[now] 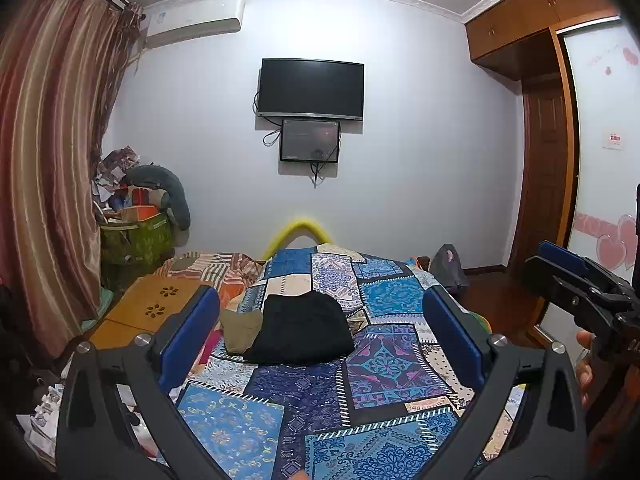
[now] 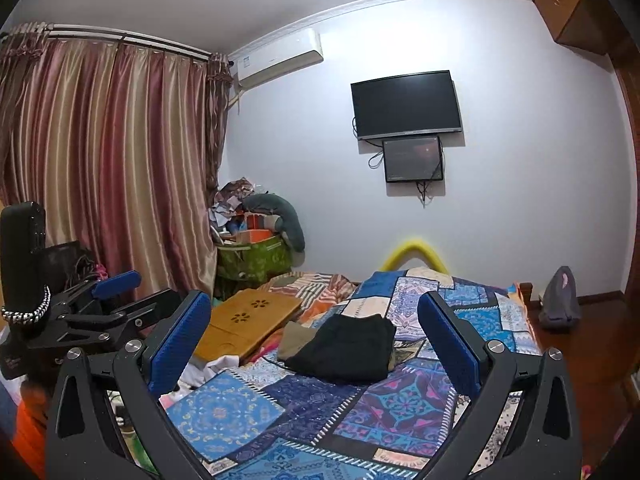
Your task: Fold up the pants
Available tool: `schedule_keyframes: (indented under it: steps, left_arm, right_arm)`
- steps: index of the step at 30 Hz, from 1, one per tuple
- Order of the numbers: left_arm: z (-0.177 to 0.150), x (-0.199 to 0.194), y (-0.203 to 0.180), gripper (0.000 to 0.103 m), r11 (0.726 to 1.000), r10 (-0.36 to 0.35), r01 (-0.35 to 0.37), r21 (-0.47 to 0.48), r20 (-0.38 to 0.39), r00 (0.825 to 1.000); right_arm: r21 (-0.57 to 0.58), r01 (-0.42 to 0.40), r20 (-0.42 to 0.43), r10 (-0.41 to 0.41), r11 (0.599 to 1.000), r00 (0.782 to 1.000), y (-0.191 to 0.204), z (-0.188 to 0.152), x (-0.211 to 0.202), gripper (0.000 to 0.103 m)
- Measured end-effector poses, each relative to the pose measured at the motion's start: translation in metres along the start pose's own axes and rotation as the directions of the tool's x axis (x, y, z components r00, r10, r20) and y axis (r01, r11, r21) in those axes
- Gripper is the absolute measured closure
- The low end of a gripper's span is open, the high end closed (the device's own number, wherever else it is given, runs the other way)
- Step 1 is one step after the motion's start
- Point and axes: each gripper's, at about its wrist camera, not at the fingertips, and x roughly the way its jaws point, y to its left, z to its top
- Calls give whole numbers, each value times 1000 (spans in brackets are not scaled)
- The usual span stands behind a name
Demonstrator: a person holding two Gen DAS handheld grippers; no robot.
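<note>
The black pants (image 1: 302, 330) lie folded into a compact bundle on the bed (image 1: 384, 384), on its blue patchwork cover, about midway along the mattress and slightly left of centre. Just beside them on the left, touching and partly tucked under their edge, sits a folded olive-khaki garment (image 1: 240, 330).

The left tool (image 1: 320, 336) hovers above the near part of the bed with its blue-padded fingers (image 1: 192, 336) spread wide apart, gripping nothing; the pants appear in the gap between them but farther off, not touched. The right tool (image 2: 316, 344) hangs likewise released, its fingers wide and empty, framing the same bundle from a little farther right. In the left wrist view it shows at the right edge, held by a hand (image 1: 586, 354).

A wooden lap tray (image 2: 246, 326) rests on the left side of the bed, near the striped curtain (image 2: 100, 160). A dark television (image 1: 312, 88) hangs on the far wall.
</note>
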Motion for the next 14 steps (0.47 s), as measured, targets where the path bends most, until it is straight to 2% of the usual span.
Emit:
schedule_keyframes:
  steps: [14]
  left_arm:
    - [-4,3,-3,0,1000,-16,17,27,-9,1000]
  right_arm:
    - [16,19,0,-19,1000,1000,-5,-2,-1,0]
